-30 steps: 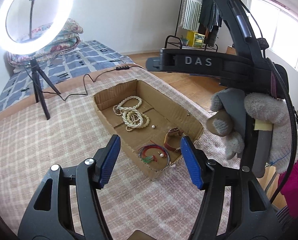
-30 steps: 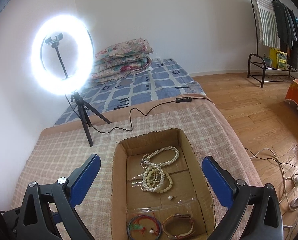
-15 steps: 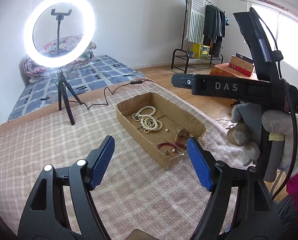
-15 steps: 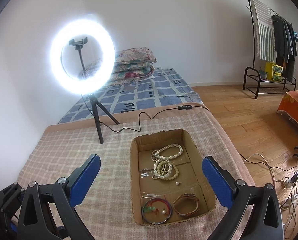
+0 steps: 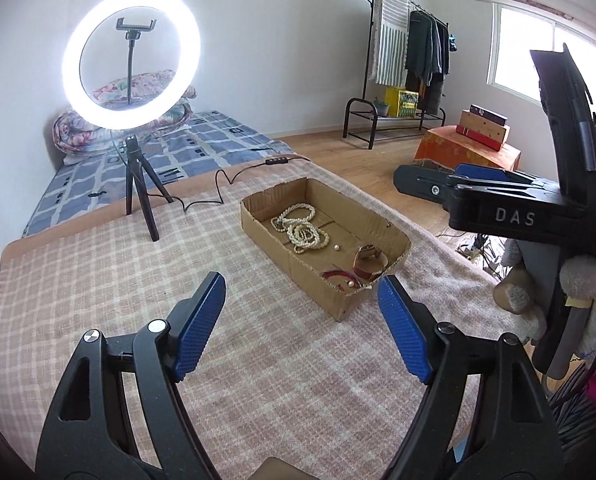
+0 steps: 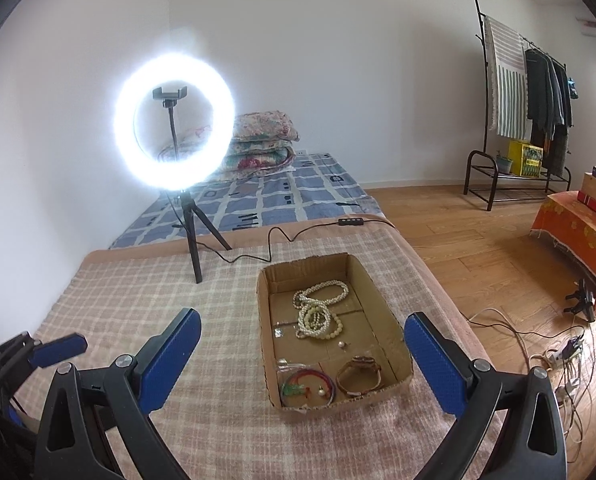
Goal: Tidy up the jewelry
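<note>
My left gripper is spread wide with nothing between its blue pads; its jaws have just been opening. It hangs over the checked blanket, and the cardboard box lies just ahead of it and a little to the right, apart from the fingertips. My right gripper is spread wide too and holds nothing. From it, the box sits straight ahead between the two pads, lower than them and not touching either.

Inside the box, at the end farthest from my grippers, lies a heap of pearl necklaces, white strands looped over a cream beaded one. Nearer to me a single loose pearl rests on the cardboard floor. At the near end, the red and green cord bangles lie to the left with a small pearl among them, and the brown watch lies just beside them on the right. Small clear packets sit along the left wall.

Beyond the box to the left, a lit ring light stands on its tripod on the blanket, its cable trailing behind the box. In the left view my gloved right hand grips the other tool at the far right.
</note>
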`<state>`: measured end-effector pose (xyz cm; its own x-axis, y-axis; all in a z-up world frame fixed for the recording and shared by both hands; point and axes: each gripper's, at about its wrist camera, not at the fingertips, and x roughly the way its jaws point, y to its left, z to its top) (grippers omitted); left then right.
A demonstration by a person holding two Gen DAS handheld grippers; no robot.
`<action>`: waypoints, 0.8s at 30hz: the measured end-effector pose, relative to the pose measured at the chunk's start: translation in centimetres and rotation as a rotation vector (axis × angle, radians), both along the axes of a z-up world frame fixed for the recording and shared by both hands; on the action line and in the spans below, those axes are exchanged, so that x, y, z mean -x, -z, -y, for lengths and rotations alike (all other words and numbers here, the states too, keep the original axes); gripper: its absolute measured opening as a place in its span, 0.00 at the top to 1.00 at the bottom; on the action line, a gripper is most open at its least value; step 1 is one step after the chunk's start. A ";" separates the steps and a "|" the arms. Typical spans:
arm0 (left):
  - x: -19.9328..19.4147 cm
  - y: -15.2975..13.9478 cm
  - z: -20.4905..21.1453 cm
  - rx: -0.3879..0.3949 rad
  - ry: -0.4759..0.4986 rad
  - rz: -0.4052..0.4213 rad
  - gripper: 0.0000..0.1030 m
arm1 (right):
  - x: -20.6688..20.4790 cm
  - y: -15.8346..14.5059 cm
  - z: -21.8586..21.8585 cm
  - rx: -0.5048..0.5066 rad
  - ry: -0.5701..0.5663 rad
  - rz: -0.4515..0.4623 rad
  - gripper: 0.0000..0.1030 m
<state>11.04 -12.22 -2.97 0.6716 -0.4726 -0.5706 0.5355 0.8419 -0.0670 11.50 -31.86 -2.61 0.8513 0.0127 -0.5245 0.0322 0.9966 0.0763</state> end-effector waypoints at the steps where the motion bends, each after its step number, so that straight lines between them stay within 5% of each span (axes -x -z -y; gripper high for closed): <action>1: 0.0 0.3 0.0 -0.006 -0.001 -0.004 0.21 | 0.1 0.2 -0.1 0.006 -0.004 -0.005 0.00; 24: -0.8 1.5 -1.9 -0.025 -0.097 -0.005 0.14 | 0.4 3.7 0.7 0.079 0.034 -0.071 0.00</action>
